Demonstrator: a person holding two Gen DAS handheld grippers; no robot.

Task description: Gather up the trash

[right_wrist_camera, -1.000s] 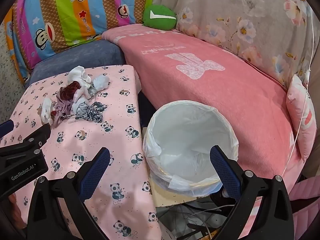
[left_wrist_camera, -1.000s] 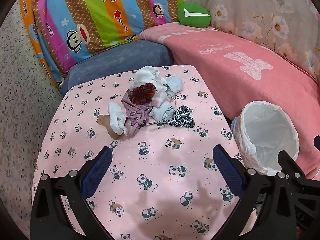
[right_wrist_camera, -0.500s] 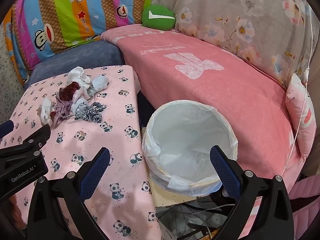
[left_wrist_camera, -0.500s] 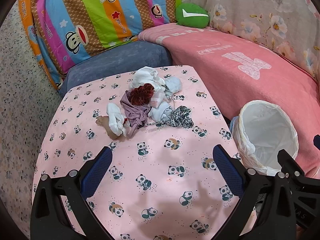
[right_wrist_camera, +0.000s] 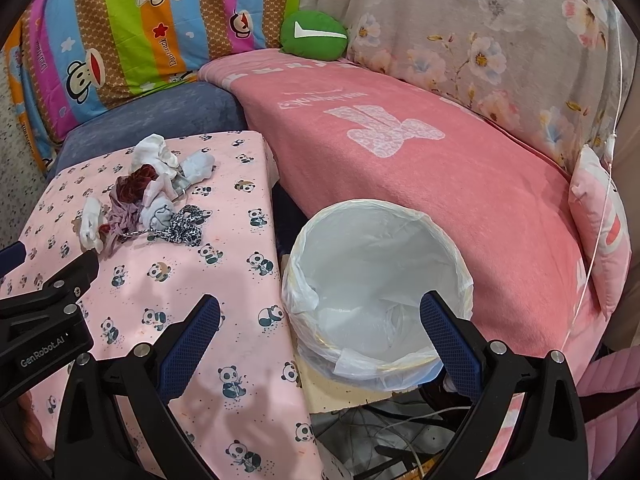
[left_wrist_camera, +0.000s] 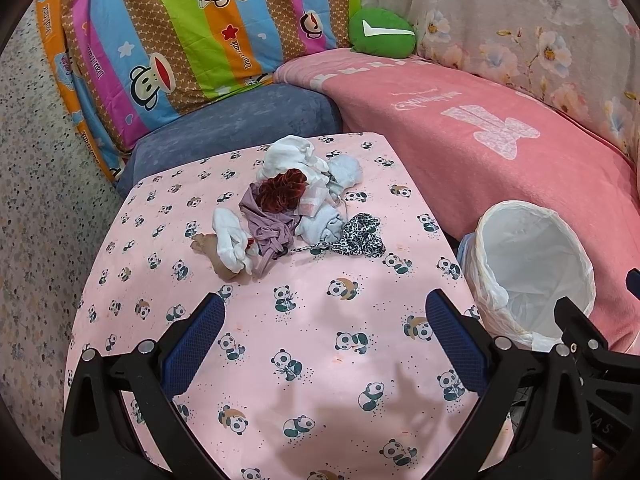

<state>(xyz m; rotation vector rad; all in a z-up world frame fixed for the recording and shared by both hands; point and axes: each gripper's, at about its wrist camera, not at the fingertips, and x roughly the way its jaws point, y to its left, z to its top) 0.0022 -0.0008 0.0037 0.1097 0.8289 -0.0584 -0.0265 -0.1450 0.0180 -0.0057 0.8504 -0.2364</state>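
Observation:
A pile of small cloth scraps (left_wrist_camera: 296,208) lies on the far half of the panda-print table (left_wrist_camera: 280,360): white socks, a dark red scrunchie (left_wrist_camera: 282,194), a mauve rag, a leopard-print strip (left_wrist_camera: 360,236). The pile also shows in the right wrist view (right_wrist_camera: 152,196). A white-lined trash bin (left_wrist_camera: 532,276) stands right of the table, seen large in the right wrist view (right_wrist_camera: 376,288). My left gripper (left_wrist_camera: 325,340) is open and empty above the table's near half, short of the pile. My right gripper (right_wrist_camera: 319,340) is open and empty over the bin's near rim.
A pink blanket covers the sofa (right_wrist_camera: 420,152) behind the bin. A striped cartoon pillow (left_wrist_camera: 180,40), a green cushion (left_wrist_camera: 380,32) and a blue-grey seat (left_wrist_camera: 232,128) sit behind the table. Cables lie on the floor under the bin (right_wrist_camera: 400,424).
Both grippers have drifted slightly back, so the pile and bin sit a little lower in view. Both stay open and empty.

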